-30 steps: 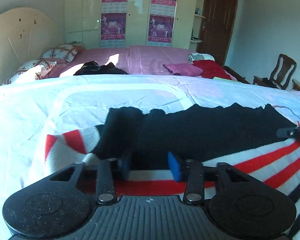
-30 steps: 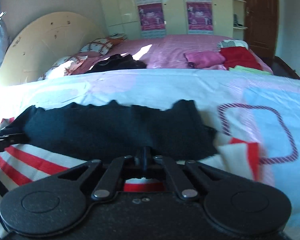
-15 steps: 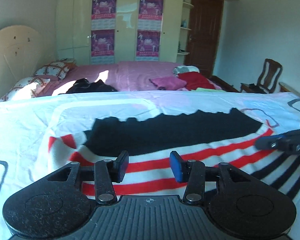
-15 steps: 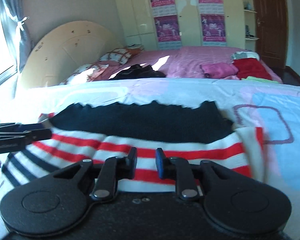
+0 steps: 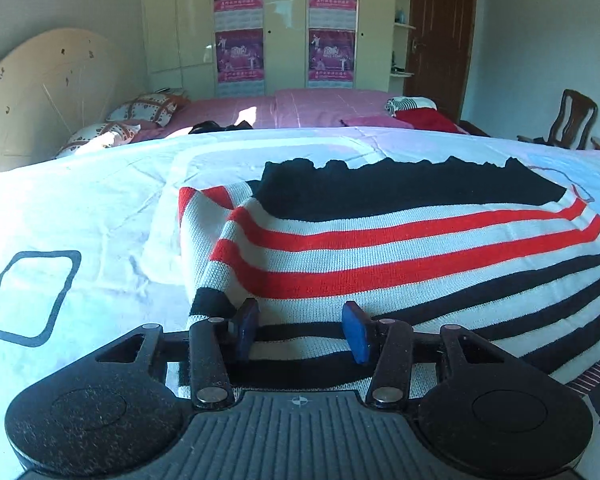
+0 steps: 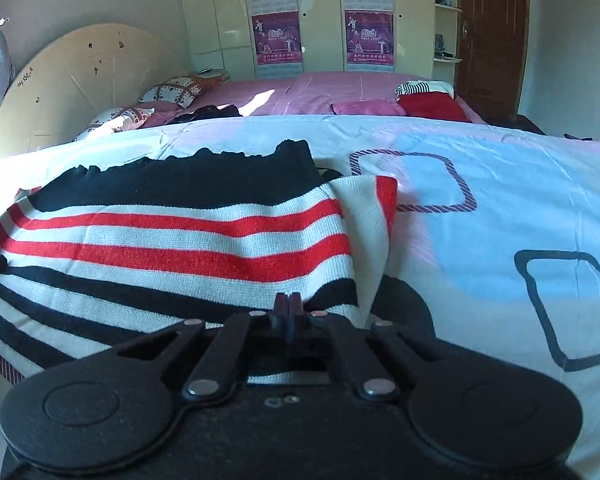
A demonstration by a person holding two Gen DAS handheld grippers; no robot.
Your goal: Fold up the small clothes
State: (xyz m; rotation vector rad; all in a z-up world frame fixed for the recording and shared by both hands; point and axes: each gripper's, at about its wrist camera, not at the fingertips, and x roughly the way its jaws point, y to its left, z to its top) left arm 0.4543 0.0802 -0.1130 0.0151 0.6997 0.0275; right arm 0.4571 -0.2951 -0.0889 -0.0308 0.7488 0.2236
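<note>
A knitted sweater with a black top and red, white and black stripes lies flat on the bed, one sleeve folded in at each side. My left gripper is over its near left hem. The jaws are opening, and the blue pads stand apart above the cloth without pressing on it. In the right wrist view the same sweater fills the left half. My right gripper hovers at its near right hem, fingers pressed together with no cloth showing between them.
The bed sheet is pale with dark square outlines and stretches away to the right. Behind it a pink bed holds pillows and a red garment. A wooden chair stands at the far right.
Both grippers drew back from the black part towards the sweater's near hem, so more stripes show. The left jaws widened. The right jaws opened off the cloth, then shut again.
</note>
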